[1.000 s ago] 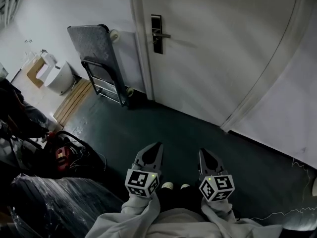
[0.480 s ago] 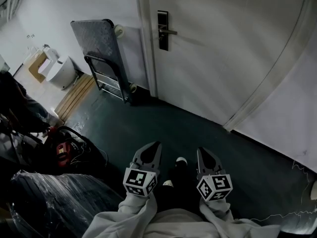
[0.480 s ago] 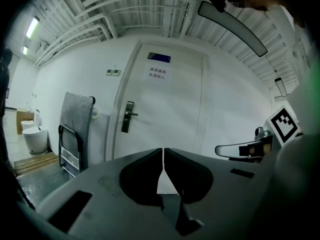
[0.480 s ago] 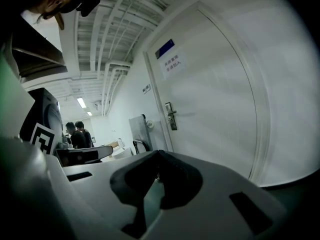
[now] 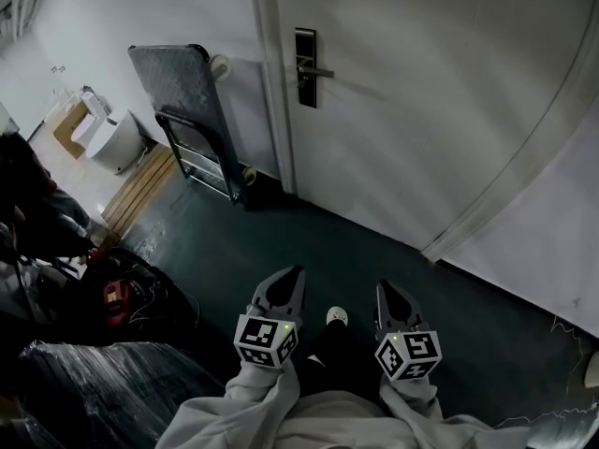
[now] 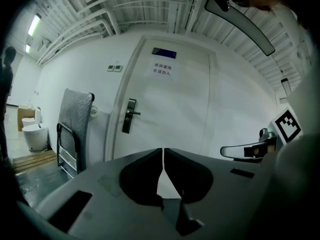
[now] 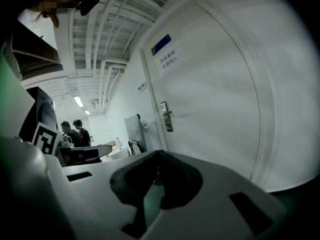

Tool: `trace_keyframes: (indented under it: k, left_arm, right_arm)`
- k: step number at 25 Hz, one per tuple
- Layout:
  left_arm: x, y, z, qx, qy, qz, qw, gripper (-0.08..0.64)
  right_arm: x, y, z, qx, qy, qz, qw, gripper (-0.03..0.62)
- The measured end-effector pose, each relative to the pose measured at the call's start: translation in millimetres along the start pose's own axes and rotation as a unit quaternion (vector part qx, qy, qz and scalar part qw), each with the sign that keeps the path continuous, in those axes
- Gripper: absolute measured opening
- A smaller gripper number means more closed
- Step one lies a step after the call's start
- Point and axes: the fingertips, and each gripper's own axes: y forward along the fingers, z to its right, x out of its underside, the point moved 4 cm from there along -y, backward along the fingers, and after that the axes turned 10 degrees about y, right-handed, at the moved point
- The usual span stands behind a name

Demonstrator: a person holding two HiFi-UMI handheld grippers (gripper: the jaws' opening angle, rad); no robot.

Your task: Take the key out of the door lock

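Note:
The white door (image 5: pixel 421 110) stands ahead, and its dark lock plate (image 5: pixel 305 68) carries a lever handle (image 5: pixel 319 71). At this distance I cannot make out a key. The lock plate (image 6: pixel 129 116) also shows in the left gripper view, and the lock plate (image 7: pixel 165 116) shows in the right gripper view, both small and far off. My left gripper (image 5: pixel 292 281) and right gripper (image 5: pixel 386 292) hang low in front of me, side by side. Both are shut with nothing between the jaws, which meet at the left gripper (image 6: pixel 162 152) and the right gripper (image 7: pixel 157 157).
A folded platform trolley (image 5: pixel 182 110) leans on the wall left of the door. Beyond it are a toilet (image 5: pixel 110 143) and a wooden pallet (image 5: pixel 140 183). A red tool with cables (image 5: pixel 117 297) and a plastic-wrapped bundle (image 5: pixel 103 391) lie at my left. My shoe (image 5: pixel 337 316) is on the dark floor.
My feet have stepped forward and the view has shifted slightly. Both grippers stay shut and hold the same place in front of me.

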Motion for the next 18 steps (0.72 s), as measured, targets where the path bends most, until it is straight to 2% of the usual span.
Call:
trace_keyframes:
  k: [10,18]
  left_arm:
    - [-11.0,88.8,-23.3,-0.002,-0.006,-0.002,1.0000,0.020]
    - [-26.1,139.9,-40.6,-0.023,-0.001,0.001,0.9997,0.020]
  right_arm:
    - [-39.1,73.7,38.5,-0.012,-0.009,-0.011,1.000,0.052]
    - [-77.8,118.8,69.1,-0.027,-0.021,-0.002,0.999,0.052]
